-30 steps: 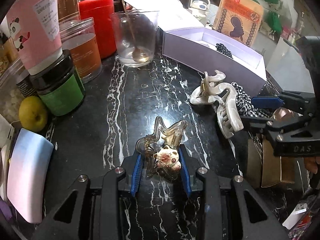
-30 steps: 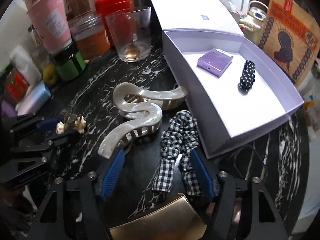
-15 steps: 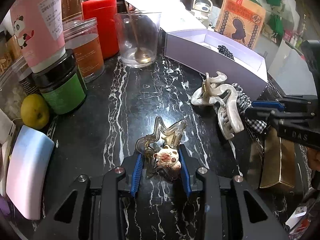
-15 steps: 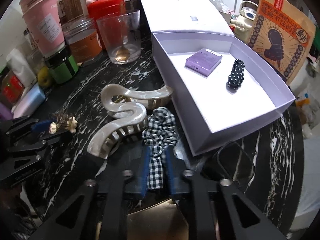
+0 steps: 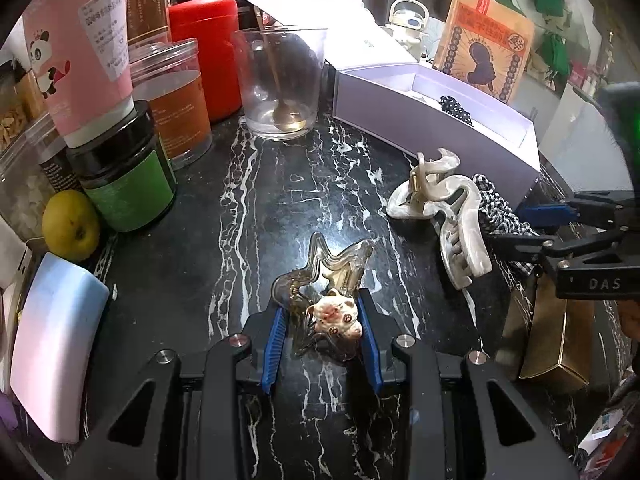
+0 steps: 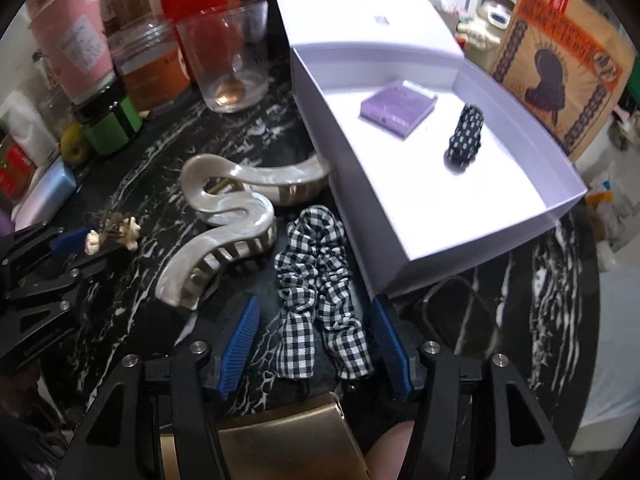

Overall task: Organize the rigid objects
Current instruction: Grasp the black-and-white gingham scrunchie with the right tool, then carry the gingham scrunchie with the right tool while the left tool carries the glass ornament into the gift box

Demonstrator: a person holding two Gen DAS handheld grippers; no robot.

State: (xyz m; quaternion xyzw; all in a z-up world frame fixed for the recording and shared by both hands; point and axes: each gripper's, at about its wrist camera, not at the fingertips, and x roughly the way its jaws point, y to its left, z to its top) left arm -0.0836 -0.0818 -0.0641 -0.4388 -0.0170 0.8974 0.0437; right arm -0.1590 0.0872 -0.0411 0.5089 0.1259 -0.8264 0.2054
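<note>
My left gripper (image 5: pixel 320 334) clamps the clear cat hair clip (image 5: pixel 328 304); my right gripper's (image 6: pixel 316 344) fingers, just reopened, straddle the checked scrunchie (image 6: pixel 320 292) untouched.

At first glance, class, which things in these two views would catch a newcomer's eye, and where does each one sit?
The open lavender box stands out at the right of the black marble counter, holding a purple case and a dotted scrunchie. Beside it lie a pearly claw clip and a checked scrunchie, which lies between the open right gripper's jaws. The left gripper is shut on a clear star clip with a cat charm.
</note>
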